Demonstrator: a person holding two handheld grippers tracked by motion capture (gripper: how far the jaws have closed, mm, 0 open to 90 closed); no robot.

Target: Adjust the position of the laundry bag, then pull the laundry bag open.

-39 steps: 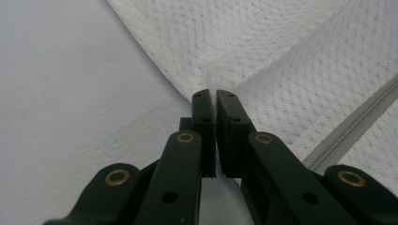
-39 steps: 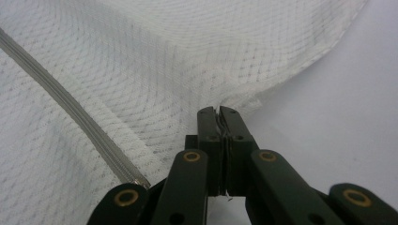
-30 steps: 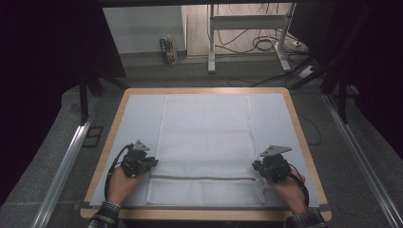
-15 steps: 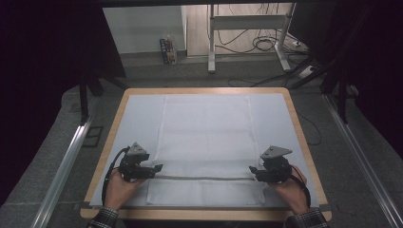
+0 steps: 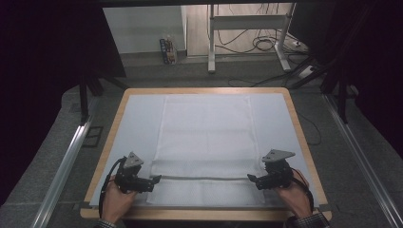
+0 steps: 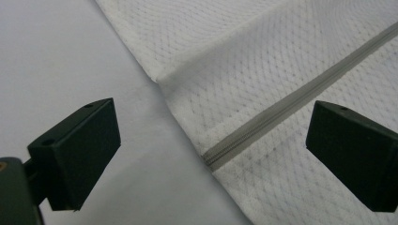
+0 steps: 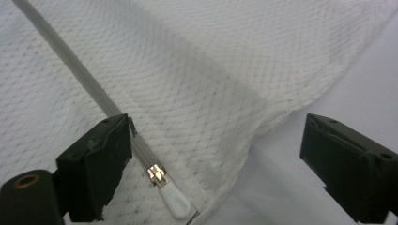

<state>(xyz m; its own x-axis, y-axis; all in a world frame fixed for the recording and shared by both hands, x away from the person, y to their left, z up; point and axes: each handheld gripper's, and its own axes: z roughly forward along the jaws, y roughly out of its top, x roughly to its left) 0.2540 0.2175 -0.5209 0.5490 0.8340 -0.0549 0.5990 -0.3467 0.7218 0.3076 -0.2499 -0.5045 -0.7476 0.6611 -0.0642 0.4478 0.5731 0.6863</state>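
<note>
Mesh bag [image 5: 205,145] lies flat on the pale mat of the table [image 5: 294,123], and its grey zipper [image 5: 204,178] runs across it close to the person's edge. The left gripper [image 5: 153,180] stands at the zipper's closed-off end [image 6: 211,159] with its jaws wide apart, holding nothing. The right gripper [image 5: 252,179] is at the other end, also spread open, and the white pull tab [image 7: 174,202] sits just beside one jaw. I judge that the step in hand is positioning to work the zipper. Next, the right jaws should close on the tab, while the left jaws pinch the fabric near the zipper to keep it tight.
</note>
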